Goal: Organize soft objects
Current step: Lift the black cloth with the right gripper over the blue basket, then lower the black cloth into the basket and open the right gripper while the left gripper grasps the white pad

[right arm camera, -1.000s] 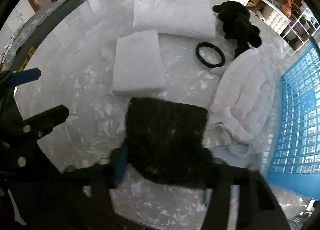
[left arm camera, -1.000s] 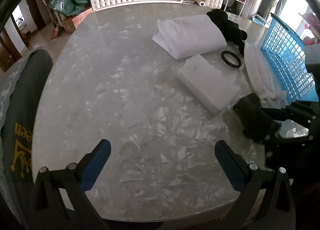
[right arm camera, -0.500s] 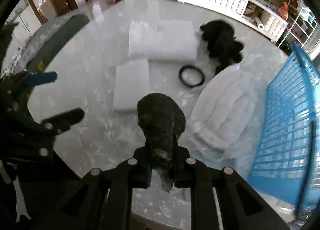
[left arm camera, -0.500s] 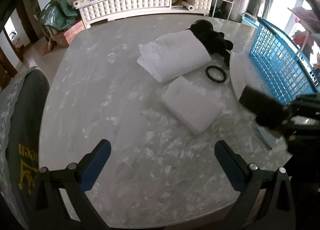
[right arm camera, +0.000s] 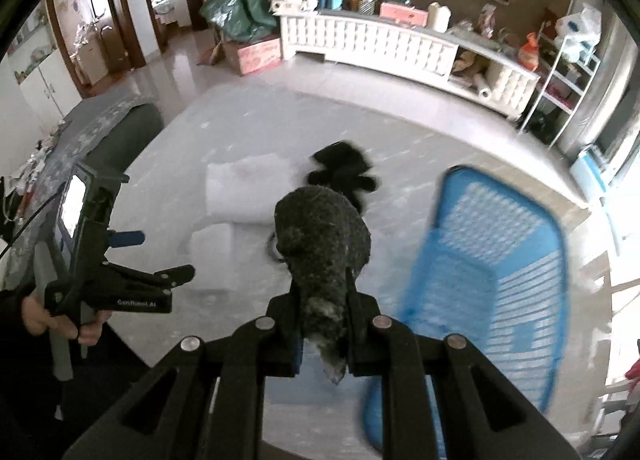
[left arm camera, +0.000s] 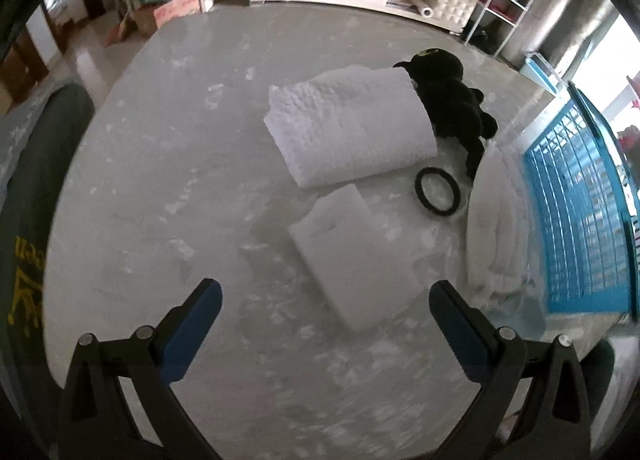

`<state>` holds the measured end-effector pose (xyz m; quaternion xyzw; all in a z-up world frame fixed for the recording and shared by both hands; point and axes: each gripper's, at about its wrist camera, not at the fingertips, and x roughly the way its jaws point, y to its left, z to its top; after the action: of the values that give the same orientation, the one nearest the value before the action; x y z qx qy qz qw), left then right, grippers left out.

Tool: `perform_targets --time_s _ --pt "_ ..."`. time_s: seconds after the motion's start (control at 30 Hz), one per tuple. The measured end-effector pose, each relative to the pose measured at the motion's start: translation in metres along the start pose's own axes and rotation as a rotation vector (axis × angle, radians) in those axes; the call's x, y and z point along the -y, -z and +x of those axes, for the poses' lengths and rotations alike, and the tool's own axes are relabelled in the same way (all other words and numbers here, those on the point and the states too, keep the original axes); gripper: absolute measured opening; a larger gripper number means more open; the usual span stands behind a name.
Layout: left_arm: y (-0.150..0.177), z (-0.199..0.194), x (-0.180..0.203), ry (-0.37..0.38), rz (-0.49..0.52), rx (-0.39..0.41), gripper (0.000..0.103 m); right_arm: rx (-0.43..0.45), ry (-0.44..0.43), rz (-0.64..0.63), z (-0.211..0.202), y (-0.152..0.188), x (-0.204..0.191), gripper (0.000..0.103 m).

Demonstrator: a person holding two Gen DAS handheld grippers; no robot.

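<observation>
My right gripper (right arm camera: pixel 322 300) is shut on a dark fuzzy cloth (right arm camera: pixel 322 228) and holds it high above the table, left of the blue basket (right arm camera: pixel 500 260). My left gripper (left arm camera: pixel 326 300) is open and empty, low over the table near a white foam block (left arm camera: pixel 352 264). A folded white towel (left arm camera: pixel 348 124), a black plush toy (left arm camera: pixel 452 104), a black ring (left arm camera: pixel 438 196) and a rolled white cloth (left arm camera: pixel 496 228) lie on the table. The left gripper also shows in the right wrist view (right arm camera: pixel 120 260).
The blue basket (left arm camera: pixel 580 212) stands at the table's right edge. A grey-covered chair (left arm camera: pixel 28 196) is at the left. A white cabinet (right arm camera: pixel 400 48) and shelves line the far wall. The marble table (left arm camera: pixel 160 164) is round.
My right gripper has lifted the dark cloth off the table, up and toward the basket. My left gripper has shifted toward the white foam block.
</observation>
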<state>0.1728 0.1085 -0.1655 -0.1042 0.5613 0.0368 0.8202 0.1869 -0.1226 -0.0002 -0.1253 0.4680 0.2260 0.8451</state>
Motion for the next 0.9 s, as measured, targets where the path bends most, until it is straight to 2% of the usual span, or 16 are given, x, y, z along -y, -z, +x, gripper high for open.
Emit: perform_targets --time_s 0.23,0.43,0.6,0.87,0.9 --pt "-0.016 0.019 0.013 -0.055 -0.060 -0.024 0.103 0.030 0.049 0.073 -0.016 0.007 0.042 0.014" --pt "-0.018 0.038 0.005 -0.101 -0.184 -0.041 0.103 0.031 0.079 0.107 -0.018 0.024 0.058 0.014" --pt "-0.018 0.049 0.004 -0.164 -0.219 -0.059 0.103 -0.002 0.074 0.131 -0.006 0.032 0.072 0.014" --pt "-0.024 0.070 0.005 -0.190 -0.218 -0.097 0.103 -0.092 0.090 0.183 0.019 0.035 0.087 0.015" --pt "-0.025 0.070 0.006 -0.197 -0.218 -0.083 0.103 -0.101 0.093 0.188 0.022 0.035 0.088 0.015"
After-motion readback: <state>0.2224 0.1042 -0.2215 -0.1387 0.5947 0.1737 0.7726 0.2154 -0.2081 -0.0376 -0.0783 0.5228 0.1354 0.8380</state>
